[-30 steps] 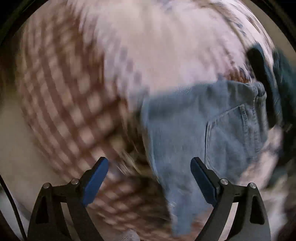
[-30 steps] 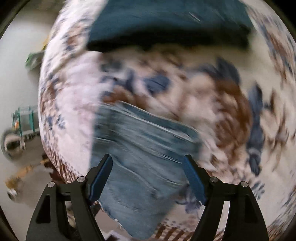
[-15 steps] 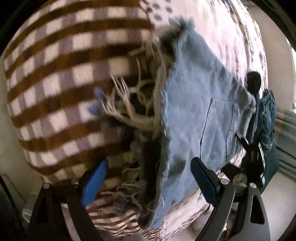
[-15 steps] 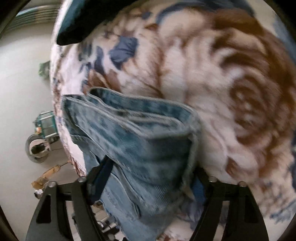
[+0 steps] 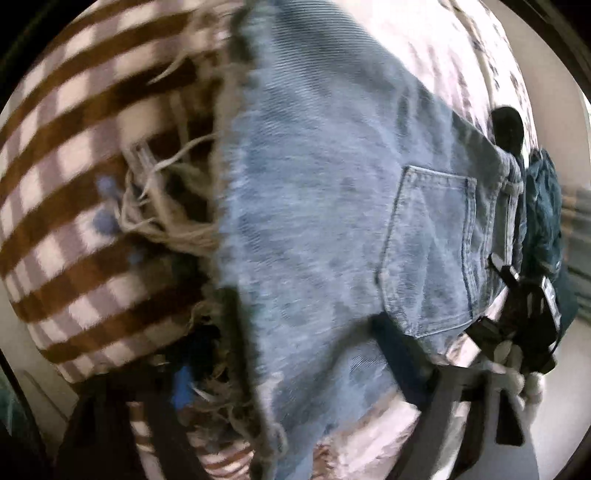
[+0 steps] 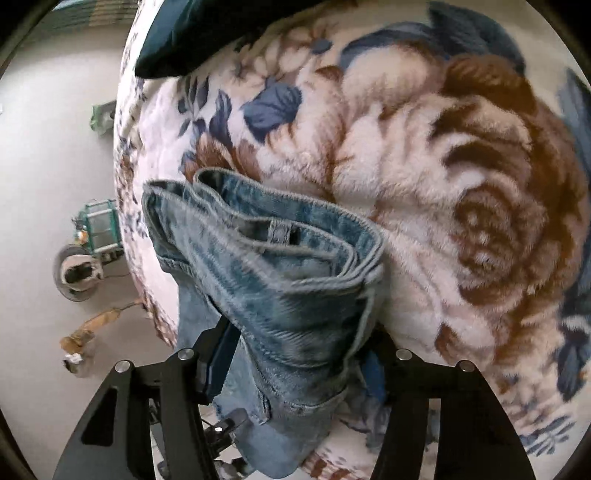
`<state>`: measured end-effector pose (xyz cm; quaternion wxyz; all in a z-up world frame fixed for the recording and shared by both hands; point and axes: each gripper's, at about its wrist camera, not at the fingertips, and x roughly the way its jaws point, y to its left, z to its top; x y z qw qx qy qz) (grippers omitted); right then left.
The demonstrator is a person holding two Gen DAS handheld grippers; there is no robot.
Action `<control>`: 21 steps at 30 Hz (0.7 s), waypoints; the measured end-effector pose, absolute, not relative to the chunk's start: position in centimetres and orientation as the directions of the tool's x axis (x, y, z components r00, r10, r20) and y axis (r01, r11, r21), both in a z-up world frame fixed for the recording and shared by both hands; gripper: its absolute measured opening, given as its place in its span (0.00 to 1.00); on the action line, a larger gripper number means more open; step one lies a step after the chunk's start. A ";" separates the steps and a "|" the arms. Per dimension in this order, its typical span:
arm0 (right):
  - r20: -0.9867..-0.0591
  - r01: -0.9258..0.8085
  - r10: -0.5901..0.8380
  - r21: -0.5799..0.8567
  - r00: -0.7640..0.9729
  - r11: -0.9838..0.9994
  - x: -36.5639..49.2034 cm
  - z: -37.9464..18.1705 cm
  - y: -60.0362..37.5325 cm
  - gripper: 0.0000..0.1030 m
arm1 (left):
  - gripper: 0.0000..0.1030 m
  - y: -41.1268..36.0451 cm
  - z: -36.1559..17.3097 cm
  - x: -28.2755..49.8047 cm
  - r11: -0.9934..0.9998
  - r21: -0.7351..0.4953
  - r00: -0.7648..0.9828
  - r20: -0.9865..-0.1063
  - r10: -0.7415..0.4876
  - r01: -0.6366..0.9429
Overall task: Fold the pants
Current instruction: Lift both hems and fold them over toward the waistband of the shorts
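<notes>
The pants (image 5: pixel 325 206) are faded light-blue denim with pale frayed hems. Under them lies a fuzzy blanket (image 6: pixel 461 192), cream with brown roses and navy leaves, brown-and-white checked along its border (image 5: pixel 74 184). A dark teal garment (image 6: pixel 207 33) lies beyond

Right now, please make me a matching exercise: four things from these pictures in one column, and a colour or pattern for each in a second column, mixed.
Things:
1. jeans
2. blanket
3. checked cloth
4. folded garment

Descriptions:
A. dark teal
B. brown and white squares
C. light blue denim with frayed hem
D. cream with brown and blue flowers

Pairs: 1-C, 2-D, 3-B, 4-A
</notes>
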<state>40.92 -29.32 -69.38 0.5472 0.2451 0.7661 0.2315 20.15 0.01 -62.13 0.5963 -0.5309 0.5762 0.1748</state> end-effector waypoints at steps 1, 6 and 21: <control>-0.720 0.134 0.636 0.627 -0.278 0.768 41.1 -69.8 -29.6 0.61 | 0.42 -0.5 -61.8 21.0 0.419 -0.420 0.263 -0.886 -0.382 -0.805; -0.768 0.123 0.602 0.590 -0.218 0.798 40.8 -70.4 -29.7 0.49 | 0.07 -1.5 -60.6 23.8 0.537 -0.387 0.235 -0.914 -0.331 -0.750; -0.742 0.334 0.654 0.585 -0.148 0.739 34.0 -67.0 -34.9 0.51 | 0.20 4.0 -59.0 25.7 0.568 -0.394 0.214 -0.909 -0.357 -0.723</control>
